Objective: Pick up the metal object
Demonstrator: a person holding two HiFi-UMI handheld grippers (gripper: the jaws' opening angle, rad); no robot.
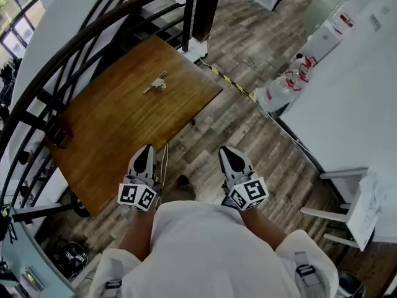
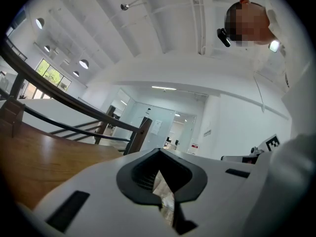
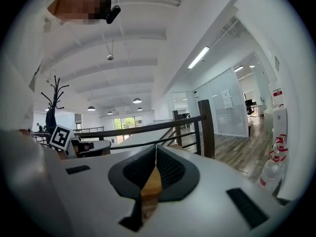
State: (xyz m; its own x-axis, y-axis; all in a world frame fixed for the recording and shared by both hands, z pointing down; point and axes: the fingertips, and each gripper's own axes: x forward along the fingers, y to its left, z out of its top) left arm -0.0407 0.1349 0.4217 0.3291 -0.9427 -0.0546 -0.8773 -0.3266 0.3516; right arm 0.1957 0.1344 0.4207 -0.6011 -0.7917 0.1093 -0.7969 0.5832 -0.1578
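The metal object (image 1: 156,84), a small silvery piece with a thin arm, lies on the far part of the brown wooden table (image 1: 118,135). My left gripper (image 1: 147,148) hovers over the table's near edge, well short of the object, with its jaws together and nothing between them. The right gripper (image 1: 224,149) is held beside it over the plank floor, off the table's right side, also shut and empty. In the left gripper view the jaws (image 2: 159,154) meet at the tip with the tabletop (image 2: 34,162) at left. In the right gripper view the jaws (image 3: 156,149) are pressed together.
A dark curved railing (image 1: 93,36) runs round the table's far and left sides. A small dark block (image 1: 59,132) sits at the table's left edge. Spray bottles (image 1: 291,82) stand by the white wall at right, and a white stand (image 1: 353,210) is at the near right.
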